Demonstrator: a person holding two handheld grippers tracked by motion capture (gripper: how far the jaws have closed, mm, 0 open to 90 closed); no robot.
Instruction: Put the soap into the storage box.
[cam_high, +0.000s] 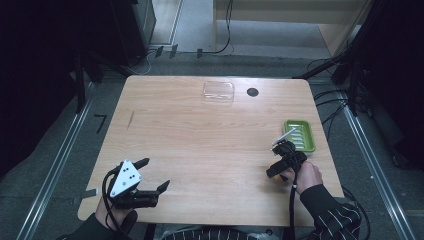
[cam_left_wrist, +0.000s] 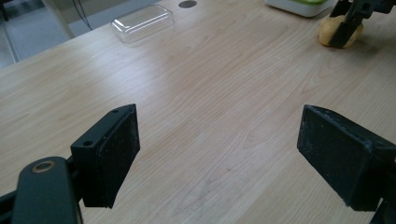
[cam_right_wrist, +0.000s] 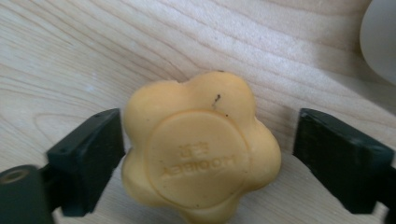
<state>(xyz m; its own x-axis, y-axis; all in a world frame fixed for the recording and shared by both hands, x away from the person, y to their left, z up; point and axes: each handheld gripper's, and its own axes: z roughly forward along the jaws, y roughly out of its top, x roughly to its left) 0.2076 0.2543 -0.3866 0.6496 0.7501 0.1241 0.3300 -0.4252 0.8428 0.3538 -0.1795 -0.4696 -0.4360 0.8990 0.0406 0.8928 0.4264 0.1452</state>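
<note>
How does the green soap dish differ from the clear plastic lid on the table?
The green soap dish is opaque and bright green, while the clear plastic lid is see-through and colourless. The green soap dish lies near the table's right edge, close to the right gripper; the clear plastic lid lies at the far edge, away from both grippers. Both are rounded rectangles resting flat on the wooden table.

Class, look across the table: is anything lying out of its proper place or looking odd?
The yellow flower-shaped soap lies on the bare table between the right gripper jaws, not in the green soap dish beside it. Dark specks mark its top.
</note>
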